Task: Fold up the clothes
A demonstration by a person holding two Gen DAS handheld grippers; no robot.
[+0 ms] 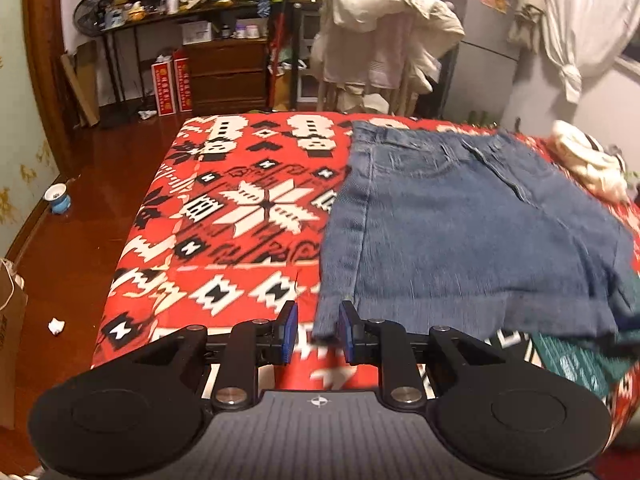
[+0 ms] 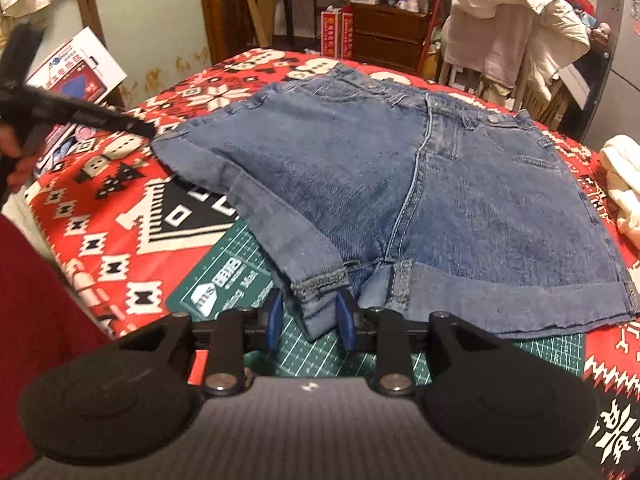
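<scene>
Blue denim shorts (image 1: 472,224) lie flat on the red patterned blanket (image 1: 240,208), waistband away from me and cuffed legs towards me. My left gripper (image 1: 318,330) is open, and the outer hem corner of the left leg sits between its blue pads (image 1: 289,326). In the right wrist view the shorts (image 2: 420,184) fill the middle. My right gripper (image 2: 310,320) is open around the inner cuff corner of the same leg, near the crotch. The left gripper (image 2: 146,130) shows there as a black arm reaching the far corner of that cuff.
A green cutting mat (image 2: 224,280) lies under the near edge of the shorts. White garments (image 2: 620,184) are heaped on the bed's right side. A chair piled with pale clothes (image 1: 380,40) stands past the bed. A white box (image 2: 80,76) sits at the left.
</scene>
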